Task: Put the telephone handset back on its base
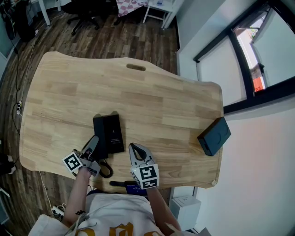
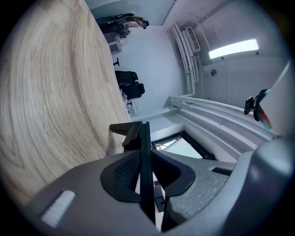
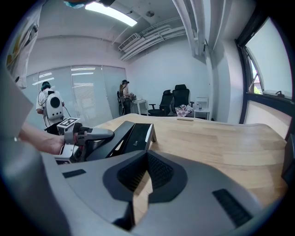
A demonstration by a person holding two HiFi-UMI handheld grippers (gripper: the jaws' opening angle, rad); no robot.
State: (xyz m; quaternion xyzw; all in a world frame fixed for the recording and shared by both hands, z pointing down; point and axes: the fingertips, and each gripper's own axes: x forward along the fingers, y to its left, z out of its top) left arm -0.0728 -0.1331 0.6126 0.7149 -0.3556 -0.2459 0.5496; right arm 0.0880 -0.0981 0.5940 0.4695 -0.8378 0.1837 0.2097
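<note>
Left hand-held gripper [image 2: 146, 159] clamps the black handset [image 2: 133, 131].

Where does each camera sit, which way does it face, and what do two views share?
Head view: on the person's head, steeply down at the table; shows left claw, right claw, arms, shirt.
Left gripper view: on the left claw, rolled sideways, table at left; jaws pinch the handset.
Right gripper view: on the right claw, level across the table; jaws shut, empty.
Shared: head and right gripper views both show telephone base and left claw.

Floor [image 1: 101, 41]: dark planks lay throughout.
Table [image 1: 152, 101]: pale wood — curved edges.
Window [image 1: 276, 50]: black-framed, stood right.
Light [image 3: 113, 14]: ceiling strip shone.
Chairs [image 3: 179, 94]: black, far back.
</note>
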